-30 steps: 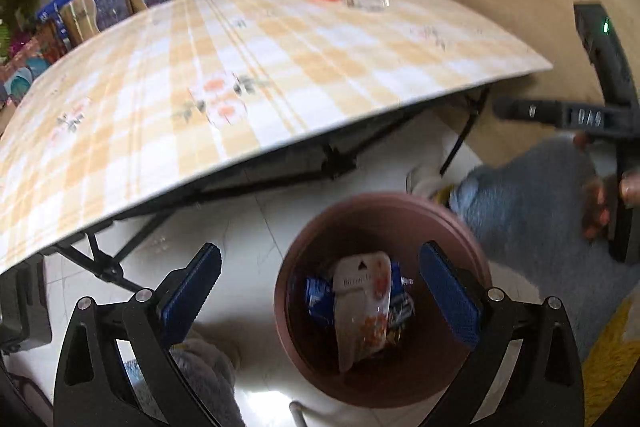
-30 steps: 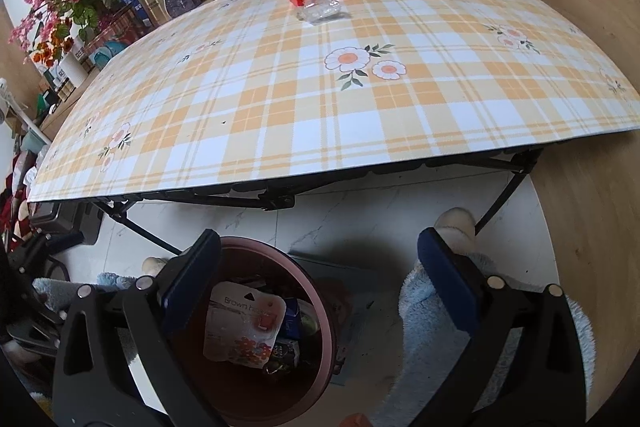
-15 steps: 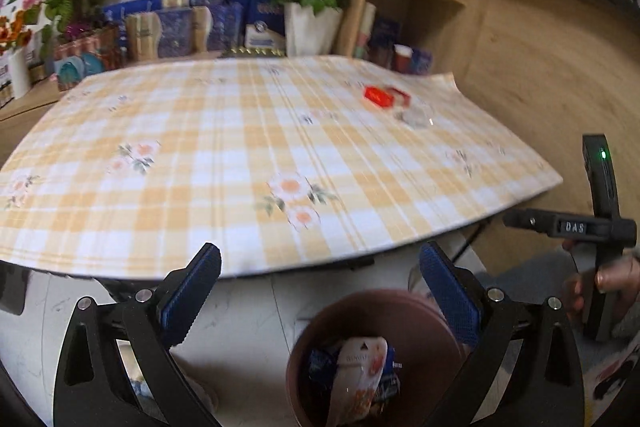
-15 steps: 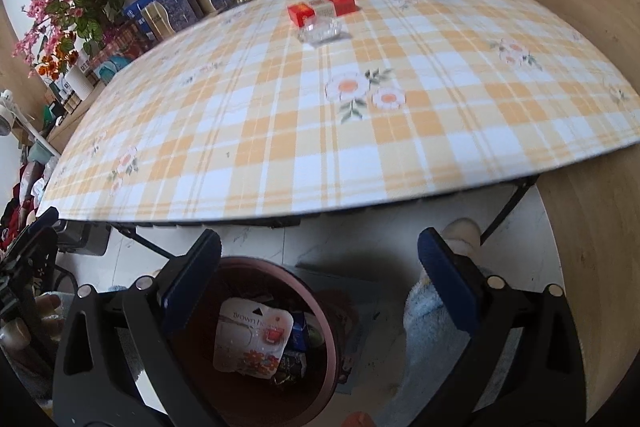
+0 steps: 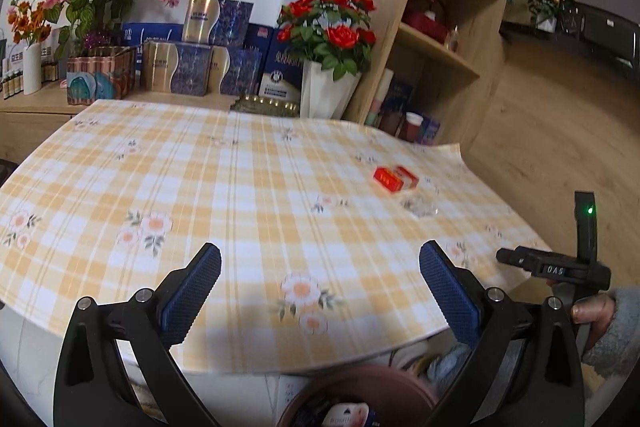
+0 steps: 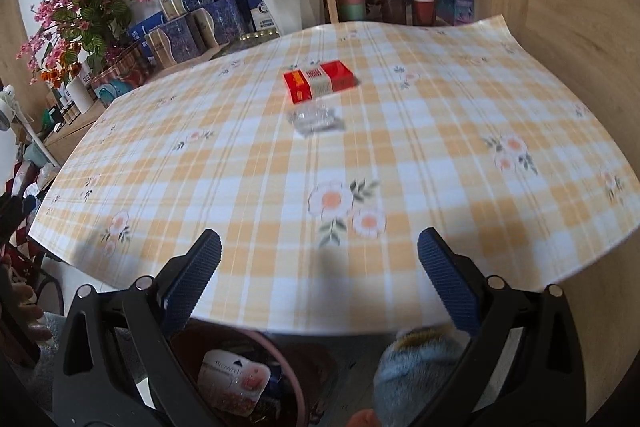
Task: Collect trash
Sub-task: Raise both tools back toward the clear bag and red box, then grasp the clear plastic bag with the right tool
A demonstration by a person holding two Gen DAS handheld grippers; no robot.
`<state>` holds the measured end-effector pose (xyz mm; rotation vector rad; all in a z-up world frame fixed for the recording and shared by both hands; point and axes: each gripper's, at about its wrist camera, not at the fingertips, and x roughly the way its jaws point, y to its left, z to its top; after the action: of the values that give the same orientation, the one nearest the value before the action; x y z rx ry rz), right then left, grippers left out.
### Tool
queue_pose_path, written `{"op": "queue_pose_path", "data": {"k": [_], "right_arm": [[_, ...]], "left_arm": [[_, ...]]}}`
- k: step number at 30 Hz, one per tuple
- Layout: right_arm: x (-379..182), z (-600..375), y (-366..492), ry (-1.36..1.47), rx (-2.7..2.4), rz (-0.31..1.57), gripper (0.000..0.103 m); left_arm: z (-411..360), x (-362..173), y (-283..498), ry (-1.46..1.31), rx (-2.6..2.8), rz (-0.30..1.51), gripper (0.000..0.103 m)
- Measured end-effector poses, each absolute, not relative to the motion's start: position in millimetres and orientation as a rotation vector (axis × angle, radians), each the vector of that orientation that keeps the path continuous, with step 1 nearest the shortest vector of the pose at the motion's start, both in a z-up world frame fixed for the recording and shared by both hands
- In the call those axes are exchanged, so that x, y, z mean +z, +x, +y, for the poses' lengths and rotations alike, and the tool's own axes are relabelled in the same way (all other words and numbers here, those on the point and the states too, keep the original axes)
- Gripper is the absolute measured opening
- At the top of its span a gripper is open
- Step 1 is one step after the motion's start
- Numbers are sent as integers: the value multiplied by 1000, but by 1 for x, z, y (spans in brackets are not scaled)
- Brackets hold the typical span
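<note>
Facing a tabletop (image 5: 224, 187) in yellow plaid cloth, wooden shelving (image 5: 444, 27) behind. Red box (image 6: 318, 79) and clear wrapper (image 6: 316, 117) lie touching mid-table. Brown bin (image 6: 296, 359) on the floor below holds a white packet (image 6: 234, 381). Left hand-held gripper (image 5: 320, 279) and right hand-held gripper (image 6: 319, 267): both wide, empty.

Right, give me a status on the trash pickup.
Done: wrappers already lie in the brown bin under the table edge. In hand: nothing, the left claw and right claw are both open and empty. Left: the red box and the clear wrapper on the tablecloth.
</note>
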<state>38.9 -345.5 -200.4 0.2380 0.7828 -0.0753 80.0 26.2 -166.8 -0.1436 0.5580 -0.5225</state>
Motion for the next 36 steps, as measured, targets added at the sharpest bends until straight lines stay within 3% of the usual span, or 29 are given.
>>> {"op": "queue_pose_path", "data": {"k": [15, 26, 28, 31, 36], "right_arm": [[-197, -386, 148, 212, -1, 805, 97], [-234, -373, 224, 118, -17, 890, 96], [-234, -369, 229, 100, -3, 883, 85], [-236, -364, 235, 102, 39, 897, 83], [-248, -348, 237, 13, 84, 955, 72]], "left_arm": [[13, -164, 122, -64, -474, 577, 97], [28, -176, 136, -111, -444, 671, 97], [26, -178, 138, -98, -421, 688, 97], [25, -182, 141, -106, -425, 706, 97], [15, -183, 145, -83, -439, 714, 97]]}}
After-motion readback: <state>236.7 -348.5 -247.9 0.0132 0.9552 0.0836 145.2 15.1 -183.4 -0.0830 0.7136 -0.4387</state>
